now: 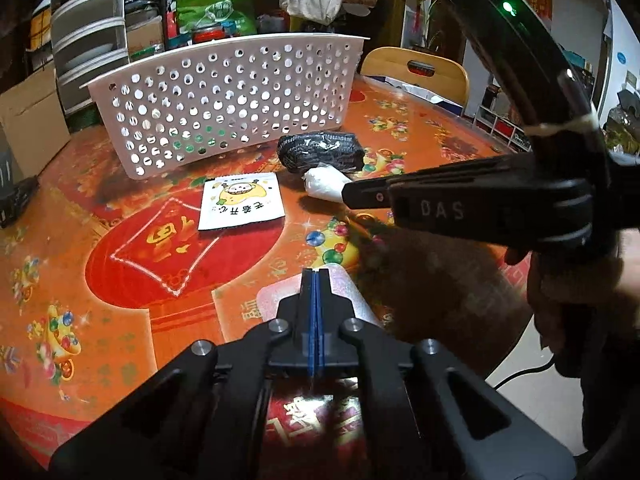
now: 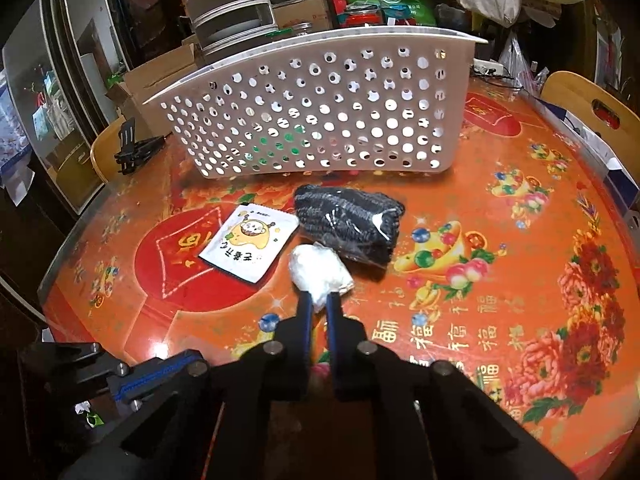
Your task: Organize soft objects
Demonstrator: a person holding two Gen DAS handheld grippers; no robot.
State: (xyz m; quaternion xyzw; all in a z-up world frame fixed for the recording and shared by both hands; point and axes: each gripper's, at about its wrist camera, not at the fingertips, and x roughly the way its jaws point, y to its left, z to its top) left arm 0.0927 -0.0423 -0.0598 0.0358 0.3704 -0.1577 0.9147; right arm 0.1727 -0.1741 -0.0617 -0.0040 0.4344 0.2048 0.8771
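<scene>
While you worked over the round table (image 2: 500, 208) with its glossy orange-and-red festive cover, the room behind it was crowded: stacked drawer units, cardboard boxes, a green bag (image 1: 218, 6) and a wooden chair (image 1: 416, 74) at the far edge.

Your white perforated basket (image 2: 320, 104) stood at the back of the table; through its holes something green showed near the bottom (what it was could not be told).

In front of the basket lay three soft items close together: a flat white sachet (image 2: 248, 242) with a cartoon print, a dark knitted bundle (image 2: 348, 222) in clear wrap, and a small white bag (image 2: 320, 270). The dark bundle's long axis ran roughly parallel to the basket's front wall. The white bag lay just in front of it, its long axis pointing back toward your right gripper (image 2: 319, 302), whose jaws had pinched its near end.

Your left gripper (image 1: 316, 276) had its jaws fully together, the tips resting over a pale shiny packet (image 1: 348, 292); whether they gripped it could not be told.
</scene>
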